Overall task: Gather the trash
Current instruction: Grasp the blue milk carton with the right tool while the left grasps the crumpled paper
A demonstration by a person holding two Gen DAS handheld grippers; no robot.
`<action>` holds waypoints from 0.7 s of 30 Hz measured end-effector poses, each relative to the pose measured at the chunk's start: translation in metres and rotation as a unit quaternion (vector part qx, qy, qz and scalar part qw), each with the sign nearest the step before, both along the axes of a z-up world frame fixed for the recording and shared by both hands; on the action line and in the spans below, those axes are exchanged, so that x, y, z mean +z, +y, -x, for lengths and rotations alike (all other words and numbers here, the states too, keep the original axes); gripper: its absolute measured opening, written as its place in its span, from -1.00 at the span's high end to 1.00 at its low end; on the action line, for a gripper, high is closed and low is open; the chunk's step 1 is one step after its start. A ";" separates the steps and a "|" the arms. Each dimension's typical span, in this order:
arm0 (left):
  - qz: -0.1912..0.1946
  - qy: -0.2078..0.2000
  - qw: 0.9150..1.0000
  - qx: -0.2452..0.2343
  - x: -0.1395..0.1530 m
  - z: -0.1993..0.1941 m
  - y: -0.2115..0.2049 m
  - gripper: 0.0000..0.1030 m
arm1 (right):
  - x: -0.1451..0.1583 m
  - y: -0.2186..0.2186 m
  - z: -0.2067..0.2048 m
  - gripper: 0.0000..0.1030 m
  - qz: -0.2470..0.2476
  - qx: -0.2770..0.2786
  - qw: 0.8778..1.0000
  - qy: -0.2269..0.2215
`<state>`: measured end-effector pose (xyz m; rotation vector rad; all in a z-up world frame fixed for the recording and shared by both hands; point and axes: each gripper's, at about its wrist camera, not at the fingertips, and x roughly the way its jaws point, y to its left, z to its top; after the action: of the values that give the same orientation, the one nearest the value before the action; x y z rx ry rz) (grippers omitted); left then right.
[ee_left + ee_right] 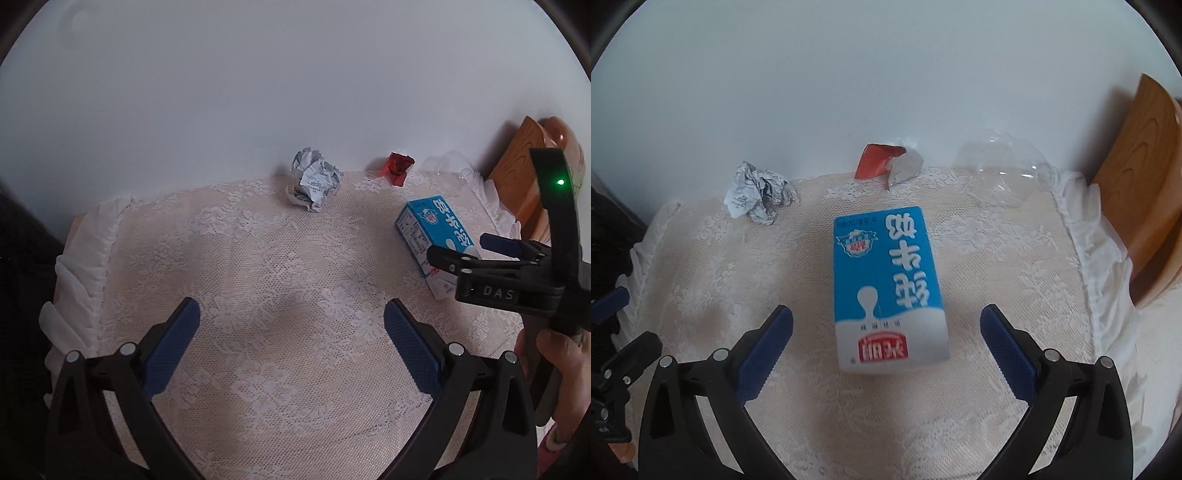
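My right hand-held gripper (886,350) is spread wide, the carton (888,284) lying flat on the desk (1015,258) between its fingers, untouched. My left hand-held gripper (291,343) is spread too, empty, well to the carton's left. Beyond the carton, by the wall: paper ball (759,195), red wrapper (875,160), clear plastic (1008,173).

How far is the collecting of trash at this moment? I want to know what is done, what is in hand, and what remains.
Nothing looks collected yet. The right tool is open, with the blue milk carton lying flat between its fingers, not gripped. The left tool is open and holds nothing. Left on the lace cloth: the carton, the crumpled paper ball, the red wrapper and clear plastic near the wall. No bin is in view.
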<state>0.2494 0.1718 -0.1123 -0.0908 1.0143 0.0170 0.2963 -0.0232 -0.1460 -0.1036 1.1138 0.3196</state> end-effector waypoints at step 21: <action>-0.050 0.022 0.998 0.007 -0.046 -0.138 -0.034 -0.85 | 0.019 -0.038 0.041 -0.27 -0.032 -0.025 0.999 -0.001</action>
<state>0.3874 0.1380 -0.1579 -0.0056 1.0559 0.0822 0.2554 -0.0609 -0.1269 -0.0191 1.1008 0.3107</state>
